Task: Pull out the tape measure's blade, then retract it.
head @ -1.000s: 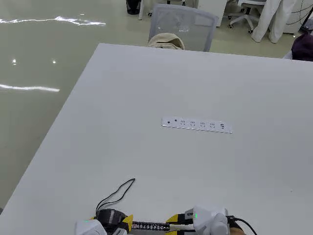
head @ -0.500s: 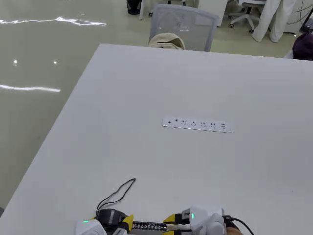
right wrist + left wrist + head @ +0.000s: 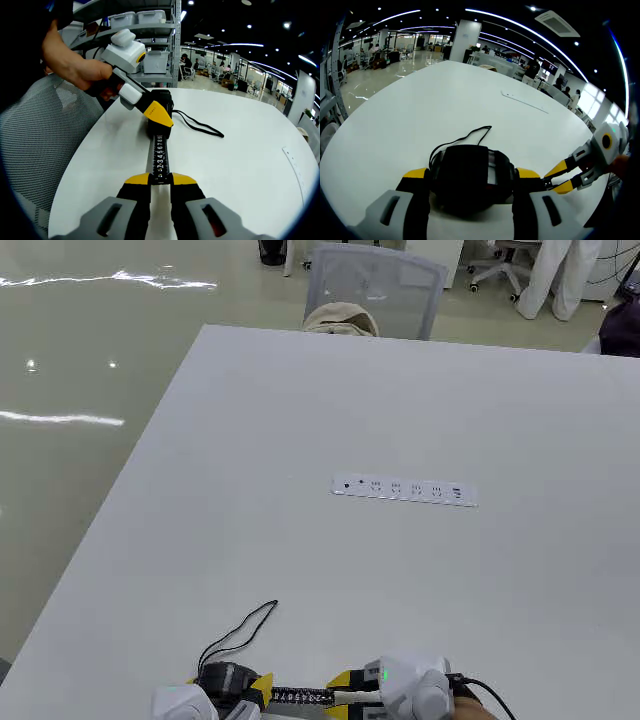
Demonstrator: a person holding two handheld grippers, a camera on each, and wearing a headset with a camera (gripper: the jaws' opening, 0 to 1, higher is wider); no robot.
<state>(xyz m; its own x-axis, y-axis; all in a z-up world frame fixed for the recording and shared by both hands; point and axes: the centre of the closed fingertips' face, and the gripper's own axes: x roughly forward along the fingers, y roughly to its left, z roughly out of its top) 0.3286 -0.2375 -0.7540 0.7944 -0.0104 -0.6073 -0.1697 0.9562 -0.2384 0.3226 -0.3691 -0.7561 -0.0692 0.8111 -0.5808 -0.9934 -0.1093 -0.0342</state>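
A black tape measure (image 3: pixel 467 187) rests on the white table (image 3: pixel 400 390) at its near edge, and my left gripper (image 3: pixel 471 173) is shut on its case. A short stretch of blade (image 3: pixel 159 152) with black numbers runs out of the case (image 3: pixel 161 107) to my right gripper (image 3: pixel 160 179), which is shut on the blade's end. In the head view the case (image 3: pixel 225 678) lies at bottom left, the blade (image 3: pixel 300 697) runs right, and the right gripper (image 3: pixel 338 697) sits at its end. The right gripper (image 3: pixel 560 177) enters the left gripper view from the right.
The case's black wrist cord (image 3: pixel 240 630) loops on the table behind it. A white power strip (image 3: pixel 405 490) lies mid-table. A mesh chair (image 3: pixel 375 285) stands at the far edge. The table's left edge drops to a shiny floor.
My right gripper has moved left toward the case, and the exposed blade is shorter. The left gripper and case have stayed put.
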